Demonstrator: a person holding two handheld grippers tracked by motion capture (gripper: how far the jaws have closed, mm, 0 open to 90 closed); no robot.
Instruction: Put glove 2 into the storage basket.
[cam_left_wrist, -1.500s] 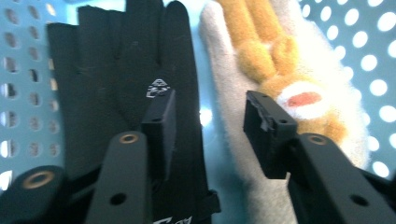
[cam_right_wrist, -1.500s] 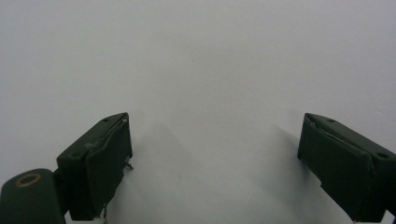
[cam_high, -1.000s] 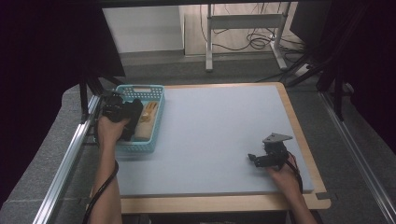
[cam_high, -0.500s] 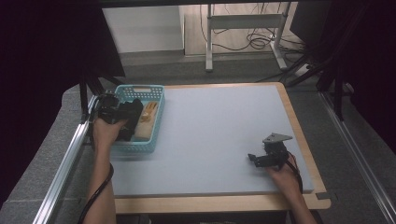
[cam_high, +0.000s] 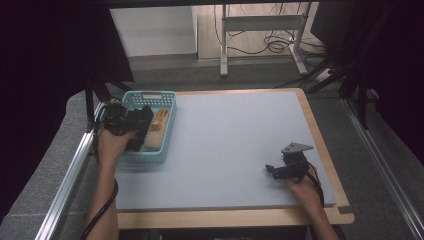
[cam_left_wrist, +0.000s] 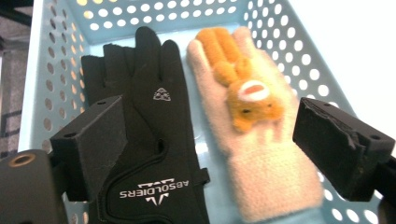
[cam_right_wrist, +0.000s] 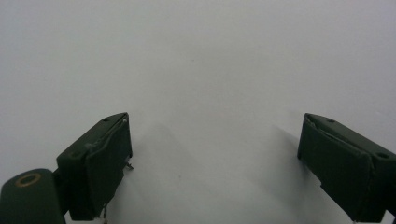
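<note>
A light blue perforated basket (cam_high: 147, 97) (cam_left_wrist: 308, 51) stands at the table's left edge. Inside lie a black glove (cam_left_wrist: 144, 135) (cam_high: 143, 120) with white lettering and a cream fuzzy glove (cam_left_wrist: 261, 158) (cam_high: 157, 131) bearing an orange animal figure. My left gripper (cam_left_wrist: 210, 140) (cam_high: 131, 125) hovers open just above the basket, its jaws wide apart over the two gloves, touching neither as far as I can see. My right gripper (cam_right_wrist: 215, 163) (cam_high: 274, 170) is open over the bare grey mat at the front right, with nothing between its jaws.
The grey mat (cam_high: 235, 145) covers most of the wooden table (cam_high: 225, 217). A metal rail (cam_high: 70, 170) runs along the left side. Beyond the far edge stand a desk frame and cables (cam_high: 265, 40) on the floor.
The left hand and gripper have drawn slightly back toward the left over the basket. The right gripper has stayed in place.
</note>
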